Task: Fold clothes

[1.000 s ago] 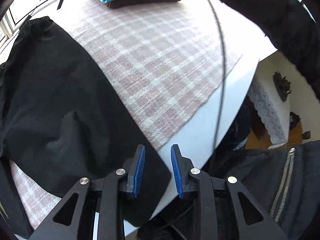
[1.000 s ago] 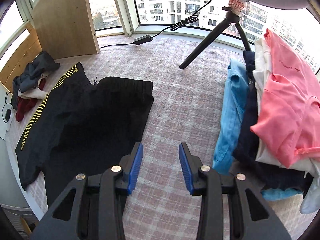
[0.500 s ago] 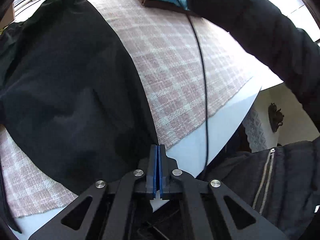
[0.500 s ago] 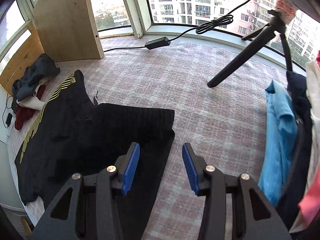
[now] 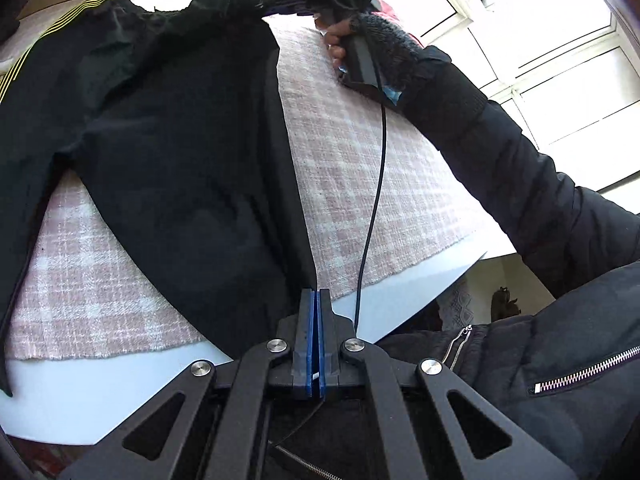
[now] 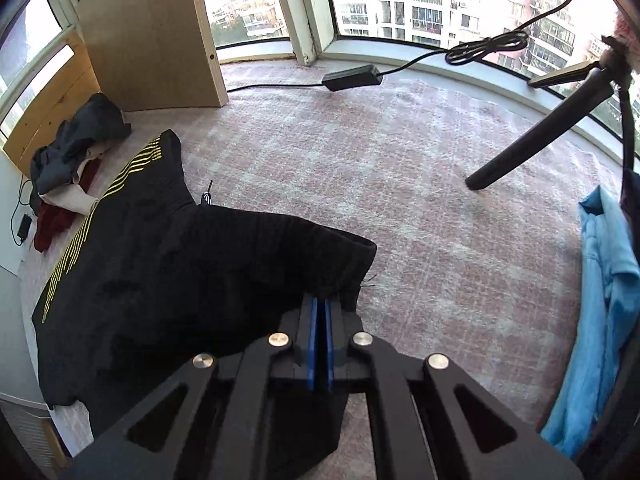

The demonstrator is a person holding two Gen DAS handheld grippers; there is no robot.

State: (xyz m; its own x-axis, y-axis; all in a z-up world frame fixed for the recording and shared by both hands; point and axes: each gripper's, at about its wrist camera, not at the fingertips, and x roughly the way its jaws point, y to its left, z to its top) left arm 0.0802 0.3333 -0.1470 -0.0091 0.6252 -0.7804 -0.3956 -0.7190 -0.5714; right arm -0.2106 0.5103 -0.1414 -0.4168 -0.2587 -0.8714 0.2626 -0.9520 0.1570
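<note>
On the desk (image 6: pixel 420 184), first fold barely begun.
My left tongs (image 5: pixel 319 300) and right tongs (image 6: pixel 320 308) each pinch the black trousers (image 5: pixel 172 132); pile at three o'clock (image 6: pixel 604 292) waits.

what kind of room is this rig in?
Likely a high-rise apartment's enclosed balcony or sunroom, set up for recording. Curved bay windows face apartment towers, a plaid cloth covers the worktop, and clothes such as the black pants lie on it.

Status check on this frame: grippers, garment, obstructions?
Left gripper shut on black pants hem. Right gripper shut on waistband corner. Tripod leg and blue shirt stand clear.
</note>
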